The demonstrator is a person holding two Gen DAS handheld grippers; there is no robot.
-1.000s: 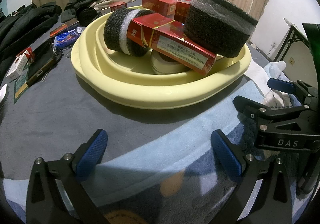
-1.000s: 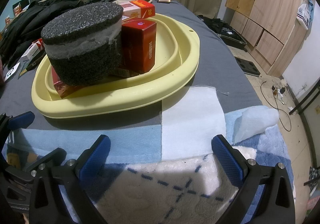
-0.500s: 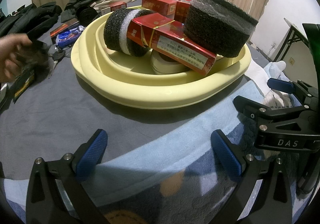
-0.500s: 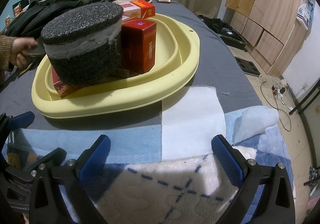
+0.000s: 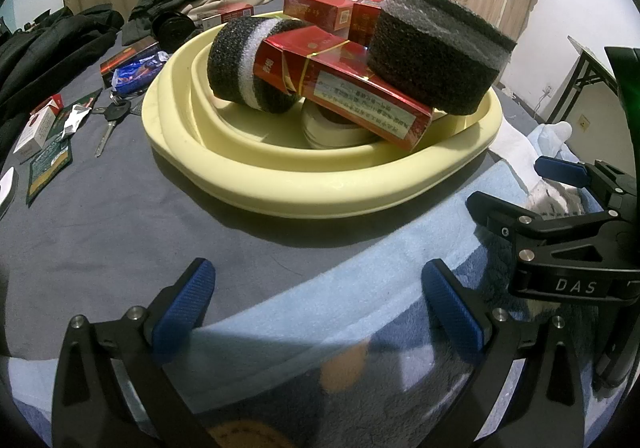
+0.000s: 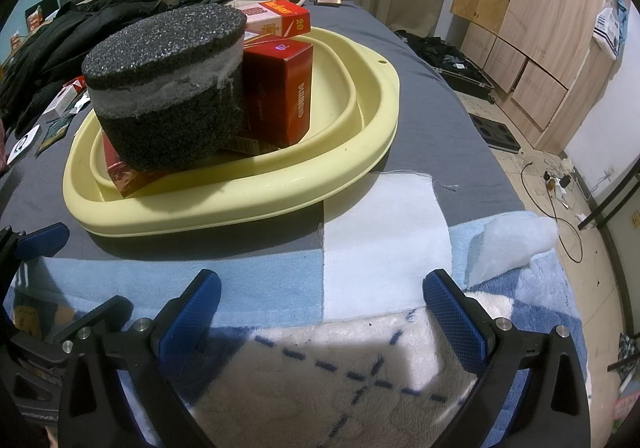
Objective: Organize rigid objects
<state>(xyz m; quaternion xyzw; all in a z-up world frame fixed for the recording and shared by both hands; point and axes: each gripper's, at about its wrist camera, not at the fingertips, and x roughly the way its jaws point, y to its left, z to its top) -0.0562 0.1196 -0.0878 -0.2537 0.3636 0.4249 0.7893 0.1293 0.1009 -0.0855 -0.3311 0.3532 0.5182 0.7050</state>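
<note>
A pale yellow basin (image 5: 320, 192) (image 6: 360, 152) sits on the grey bed ahead of both grippers. It holds a long red carton (image 5: 344, 92), a black foam roll on its side (image 5: 244, 64), a big black foam disc (image 5: 436, 48) (image 6: 168, 88), red boxes (image 5: 332, 8) (image 6: 280, 96) and a white roll (image 5: 336, 130). My left gripper (image 5: 318, 306) is open and empty over the blue blanket. My right gripper (image 6: 320, 312) is open and empty, also short of the basin; it shows at the right of the left wrist view (image 5: 560, 208).
Left of the basin lie a key (image 5: 106, 128), small cigarette packs (image 5: 38, 126), a blue wrapper (image 5: 138, 68) and dark clothes (image 5: 52, 44). A white cloth (image 6: 384, 232) and a blue-white blanket (image 6: 360, 368) cover the near bed. The bed edge and floor are on the right.
A hand that reached in at the far left half a second ago is gone, and the dark flat thing that lay there is gone too. Neither gripper has moved.
</note>
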